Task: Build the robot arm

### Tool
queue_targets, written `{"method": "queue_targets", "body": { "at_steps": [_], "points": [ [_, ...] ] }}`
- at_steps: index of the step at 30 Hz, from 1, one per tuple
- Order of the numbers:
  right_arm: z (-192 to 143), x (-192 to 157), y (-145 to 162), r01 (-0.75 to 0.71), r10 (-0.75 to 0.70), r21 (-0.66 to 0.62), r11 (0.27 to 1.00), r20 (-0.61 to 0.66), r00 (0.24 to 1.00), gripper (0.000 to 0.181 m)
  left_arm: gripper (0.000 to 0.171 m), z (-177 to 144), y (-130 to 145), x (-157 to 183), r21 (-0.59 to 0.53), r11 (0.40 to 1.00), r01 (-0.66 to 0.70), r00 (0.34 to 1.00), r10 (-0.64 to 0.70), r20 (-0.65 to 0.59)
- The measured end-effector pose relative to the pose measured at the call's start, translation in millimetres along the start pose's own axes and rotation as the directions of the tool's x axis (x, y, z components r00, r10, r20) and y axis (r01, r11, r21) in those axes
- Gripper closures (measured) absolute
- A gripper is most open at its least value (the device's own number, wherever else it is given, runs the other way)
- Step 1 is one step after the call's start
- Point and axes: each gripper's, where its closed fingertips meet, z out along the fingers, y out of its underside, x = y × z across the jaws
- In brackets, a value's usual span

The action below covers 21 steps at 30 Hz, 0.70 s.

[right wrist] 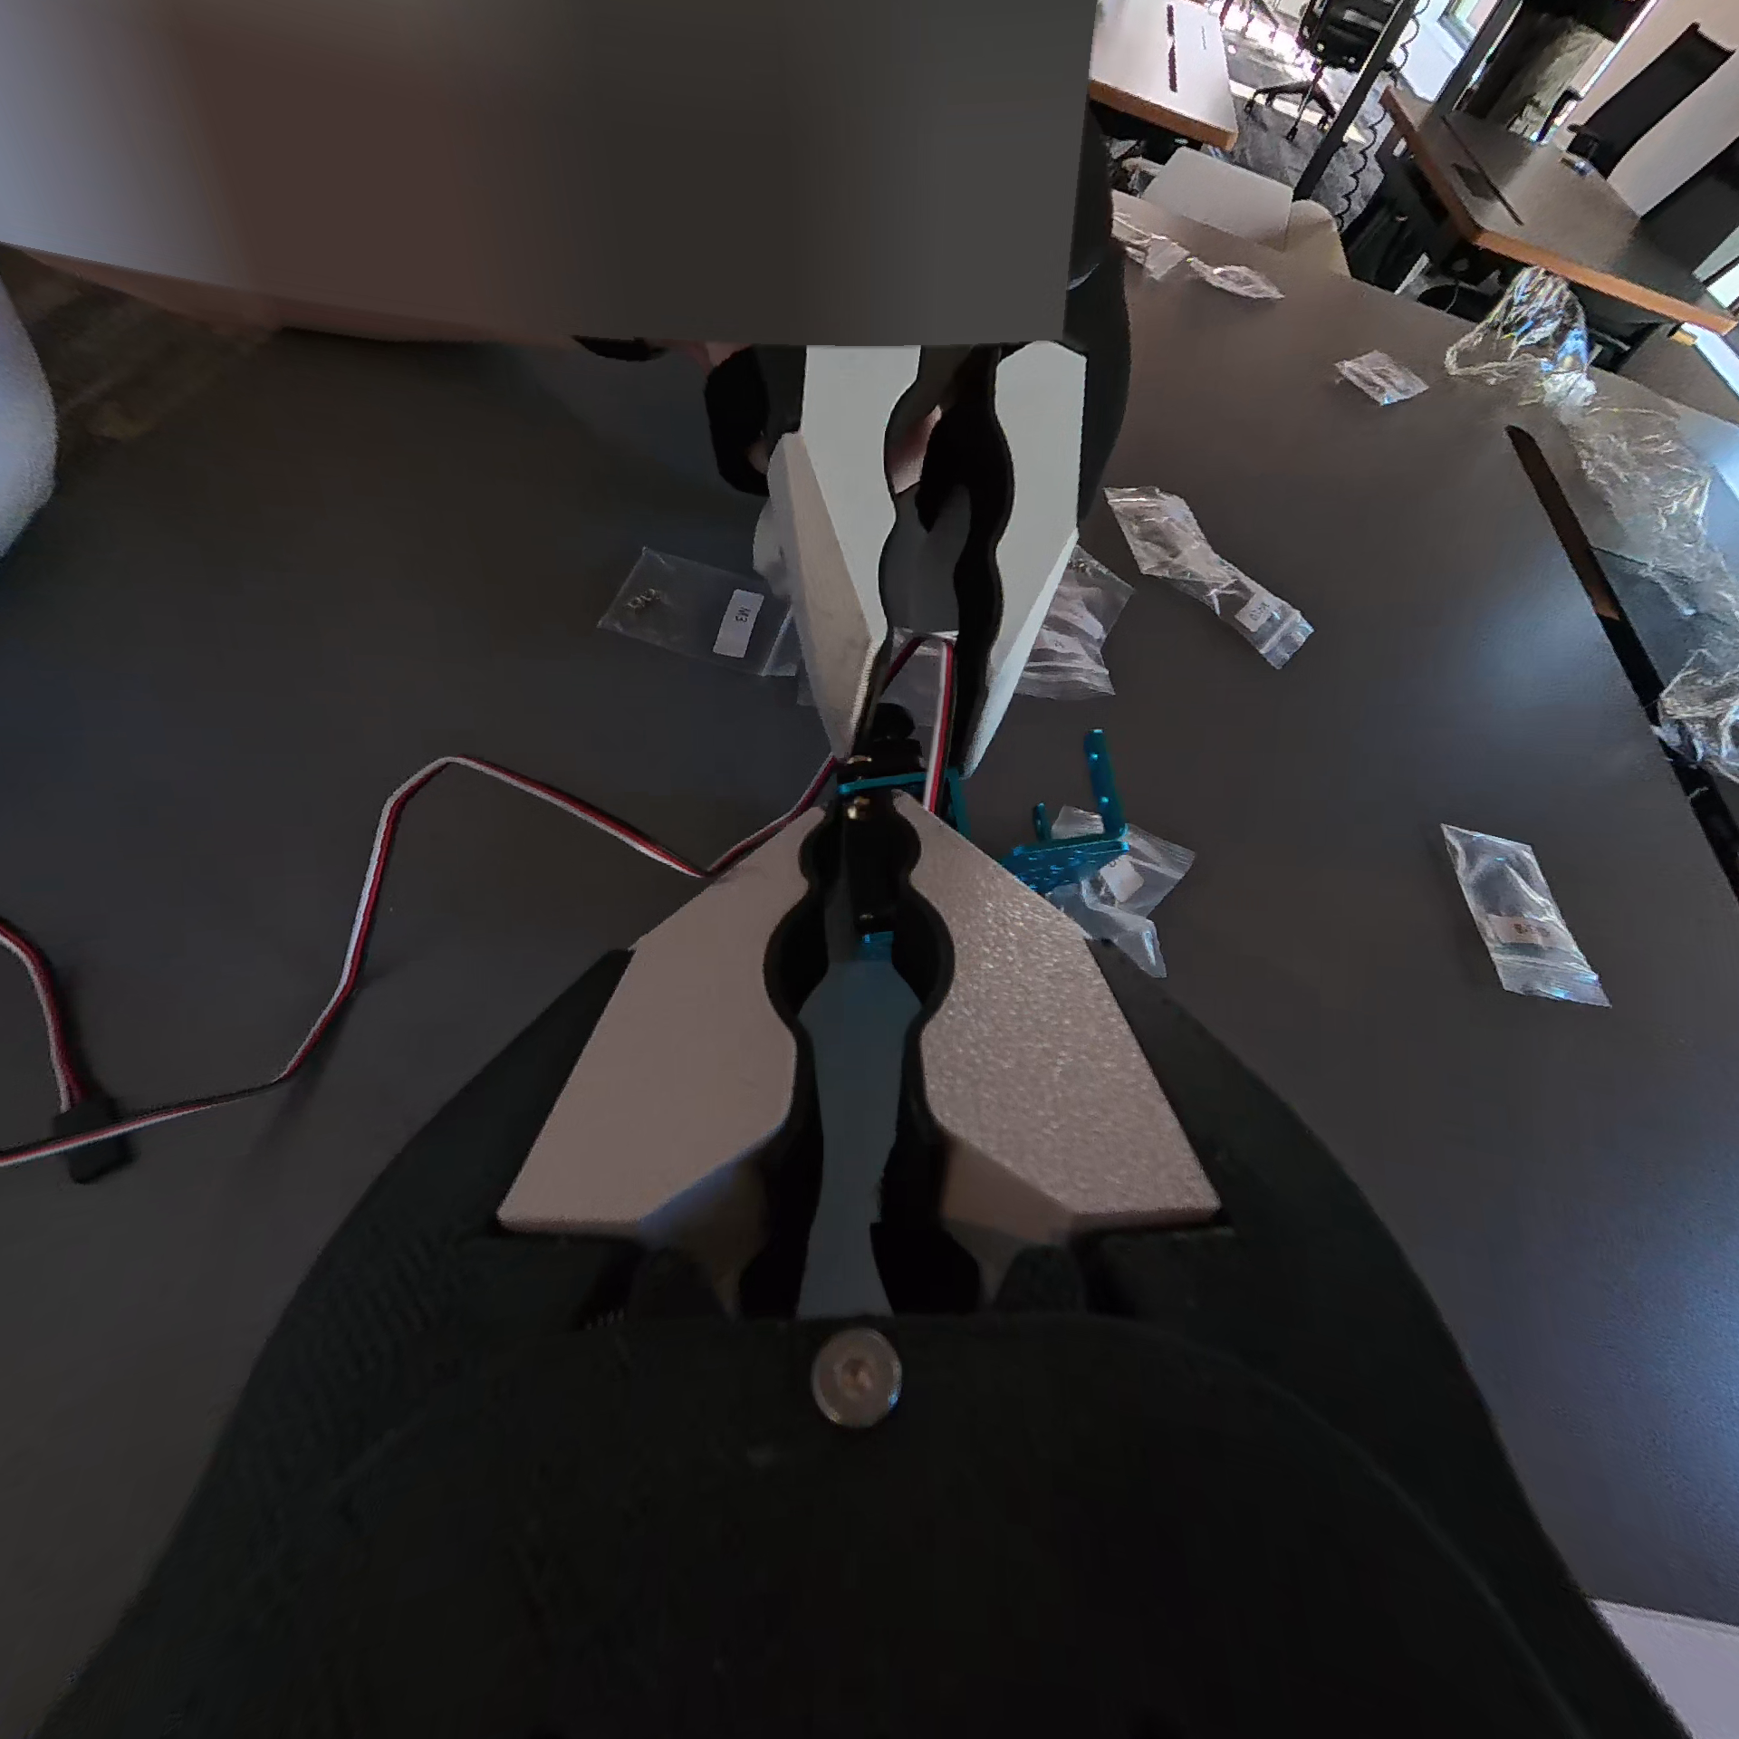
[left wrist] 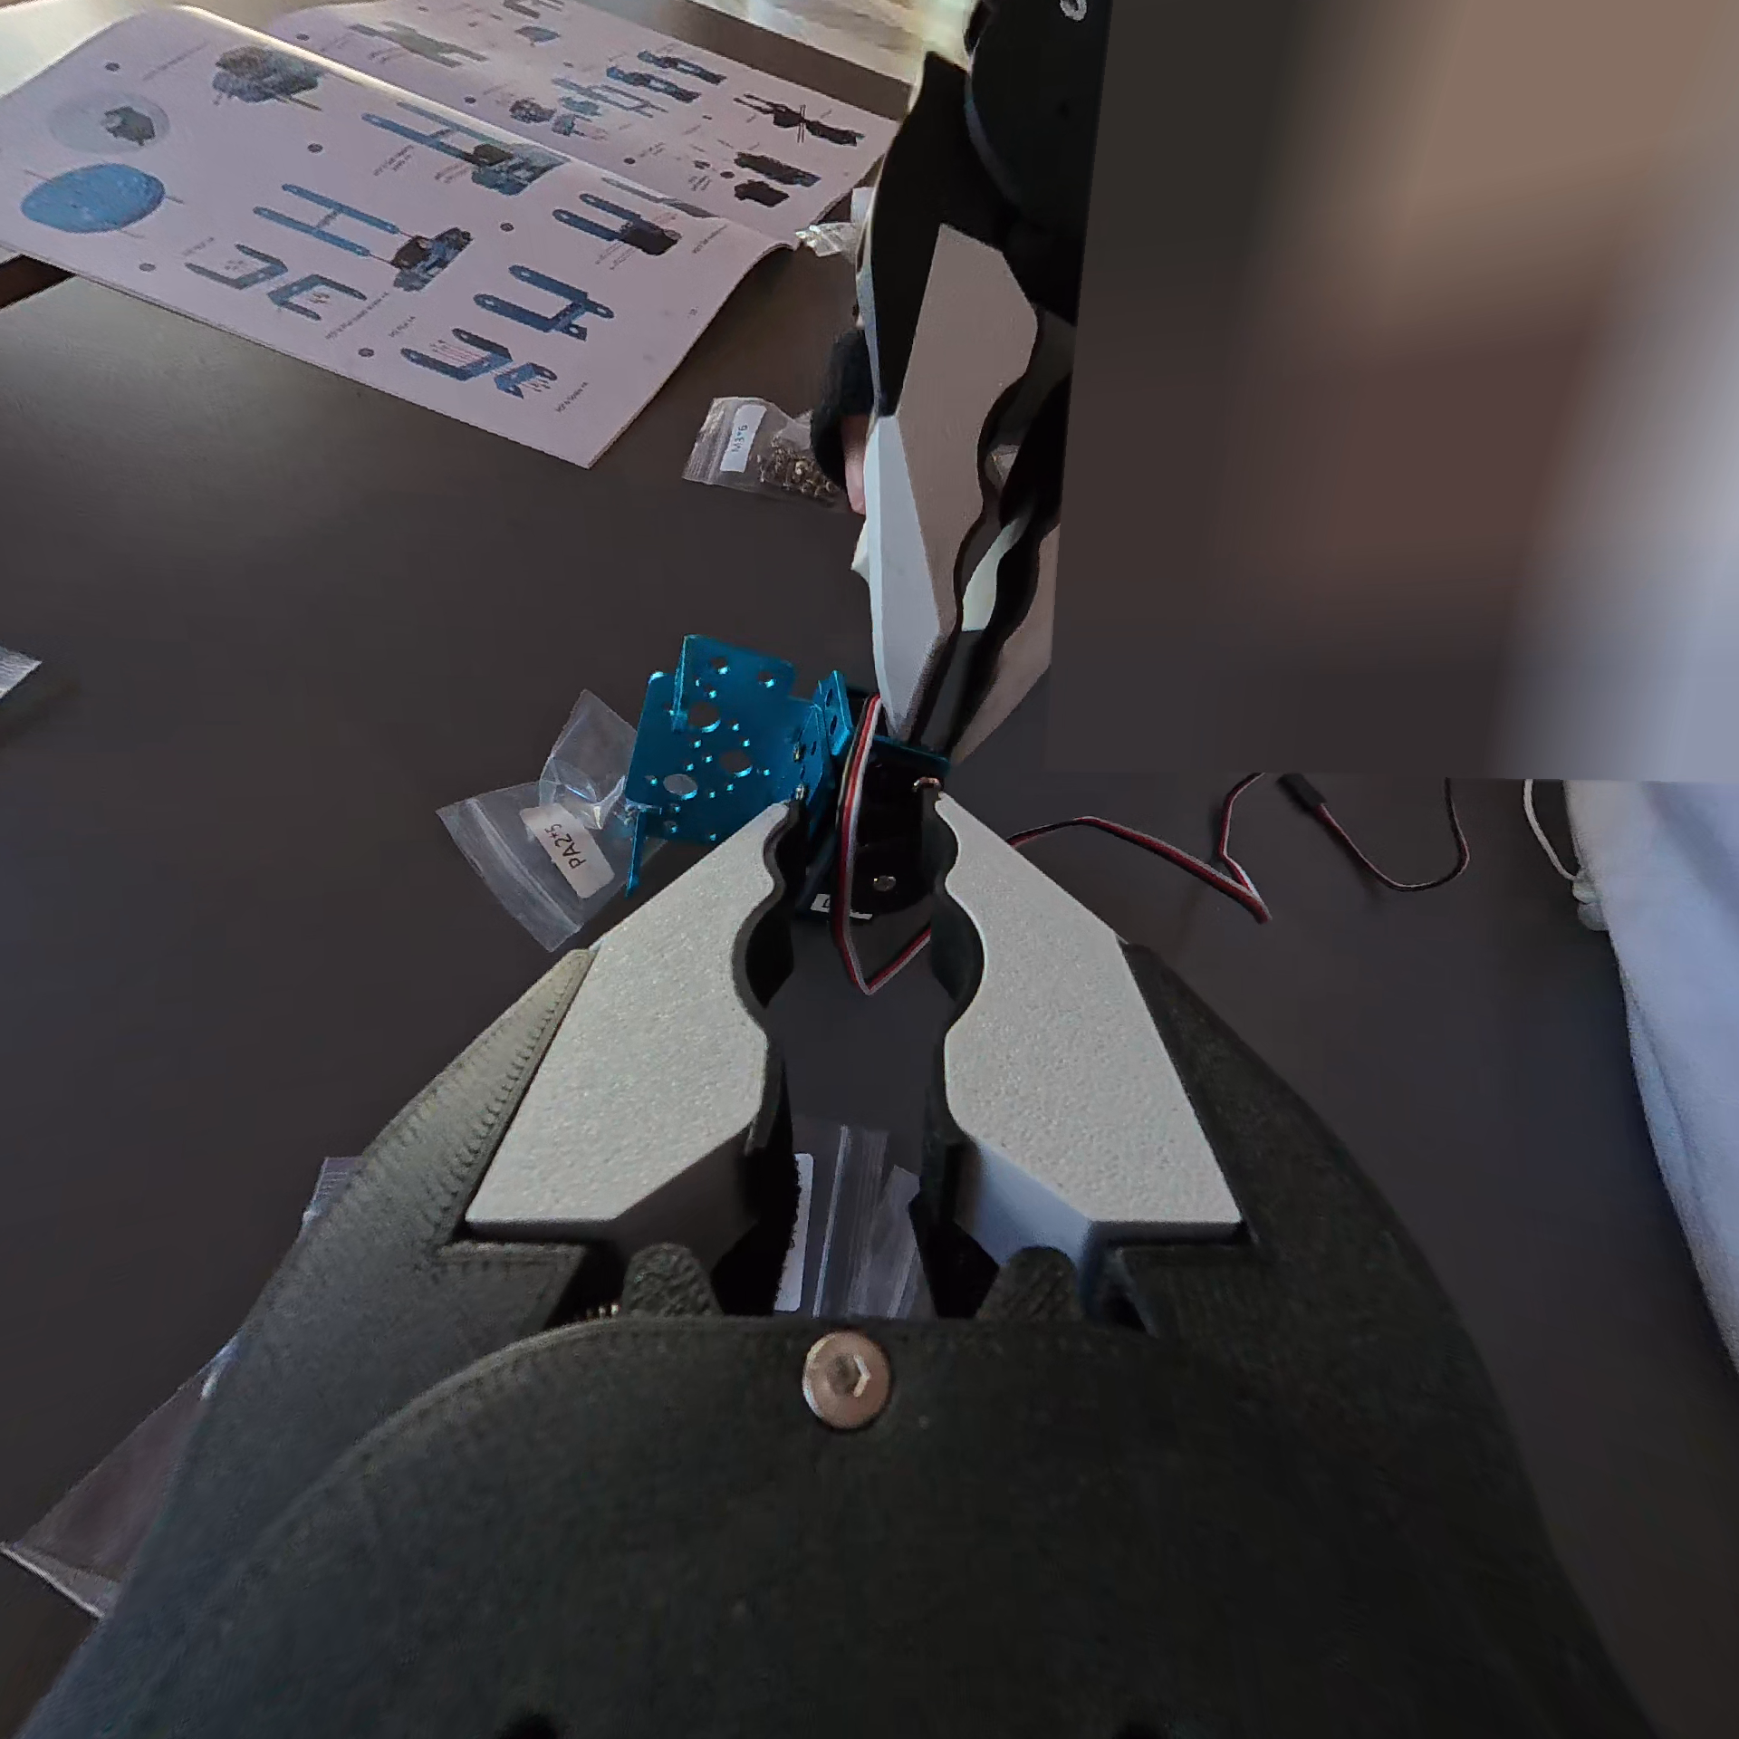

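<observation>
A black servo motor (left wrist: 885, 866) mounted in a blue perforated metal bracket (left wrist: 701, 743) is held just above the dark table between both grippers. My left gripper (left wrist: 870, 805) is shut on the servo body from the near side. My right gripper (left wrist: 908, 729) comes down from above and is shut on the servo's upper end at the blue frame. In the right wrist view my right gripper (right wrist: 861, 814) pinches the black and blue part (right wrist: 885, 786), with the left gripper (right wrist: 908, 743) opposite. The servo's red, white and black wire (right wrist: 376, 847) trails over the table.
An open instruction booklet (left wrist: 376, 207) lies at the far left. Small plastic bags of hardware (left wrist: 555, 837) (left wrist: 762, 447) (right wrist: 1506, 932) (right wrist: 1214, 574) are scattered about. A second blue bracket (right wrist: 1063, 856) lies on a bag. Crumpled plastic wrap (right wrist: 1600, 423) sits near the table's far right edge. Less than 4 cm separates the two grippers' tips.
</observation>
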Motion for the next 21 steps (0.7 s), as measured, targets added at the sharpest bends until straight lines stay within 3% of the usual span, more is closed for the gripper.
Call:
{"method": "queue_targets", "body": {
  "at_steps": [21],
  "points": [
    [-1.5,3.4,0.5,-0.006,0.006,0.014,1.0,-0.007,1.0,0.181,0.148,1.7,-0.7,0.0,0.027,1.0,0.017,1.0,-0.016,-0.024]
  ]
}}
